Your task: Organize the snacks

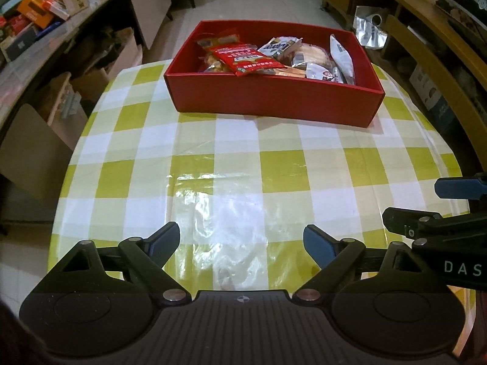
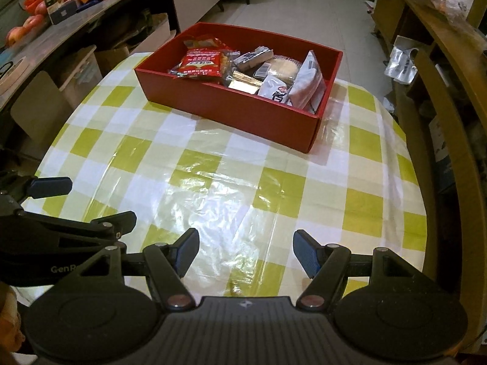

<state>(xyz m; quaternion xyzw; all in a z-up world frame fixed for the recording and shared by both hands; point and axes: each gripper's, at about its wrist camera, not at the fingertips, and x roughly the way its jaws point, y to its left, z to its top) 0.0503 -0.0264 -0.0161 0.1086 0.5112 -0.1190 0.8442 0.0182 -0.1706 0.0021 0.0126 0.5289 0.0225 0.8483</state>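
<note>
The snacks, a mixed heap of small packets, lie all inside the shallow red cardboard box (image 1: 274, 100) that stands at the far end of the table with the yellow-green and white checked plastic cloth (image 1: 231, 164). On the left side of the box is a red printed bag (image 1: 246, 59), in the middle a round pale pastry in clear wrap (image 2: 284, 68), and at the right wall a white pouch (image 2: 307, 83) leans tilted on its edge. No packet is seen on the cloth outside the box, so I judge the collecting is done or nearly done; what may be left is only to arrange the packets more neatly, because they overlap and are not in rows. The left gripper (image 1: 242, 243) hovers over the near part of the table with its fingers spread wide and nothing between them, and the right gripper (image 2: 246, 251) is the same, wide apart and empty, just beside the left one. Between the grippers and the box the cloth is bare, so there is open room for a straight approach. The box's right corner is close to the table edge, and wooden shelves (image 2: 438, 97) stand near on the right, so movement on that side is more narrow.
</note>
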